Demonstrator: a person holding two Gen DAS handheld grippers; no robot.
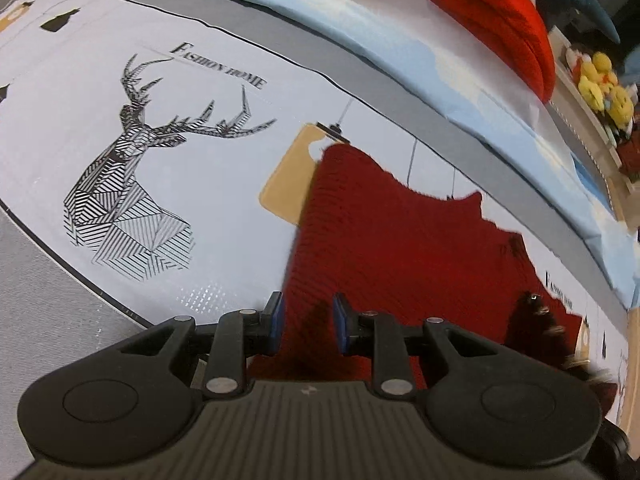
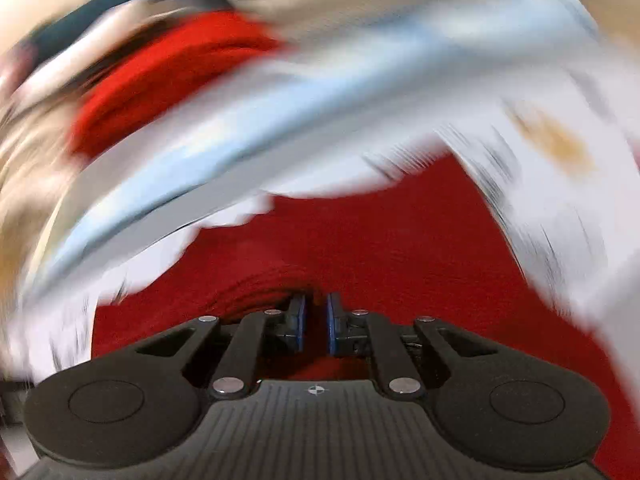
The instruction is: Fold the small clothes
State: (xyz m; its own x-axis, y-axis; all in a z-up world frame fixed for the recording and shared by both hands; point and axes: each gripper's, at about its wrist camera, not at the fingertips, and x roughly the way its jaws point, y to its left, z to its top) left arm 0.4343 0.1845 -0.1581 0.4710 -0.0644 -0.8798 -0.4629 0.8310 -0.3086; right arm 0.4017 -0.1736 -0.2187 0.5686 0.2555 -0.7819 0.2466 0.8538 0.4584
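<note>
Left gripper [image 1: 308, 322] gapes over red knit [image 1: 400, 240].

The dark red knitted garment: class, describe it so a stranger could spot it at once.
Start at the pale printed cloth with the striped deer drawing. Right of the deer, the dark red knitted garment lies spread flat, partly covering a tan patch. Its ribbed knit and deep shade set it apart from the brighter red cushion behind.

Even, fairly bright indoor light fills both views, with only soft shadows. The left wrist view is mostly sharp, its straight lines bowed by the fisheye toward the edges. The right wrist view is heavily smeared by motion blur; only the gripper [image 2: 316, 322] looks crisp.
</note>
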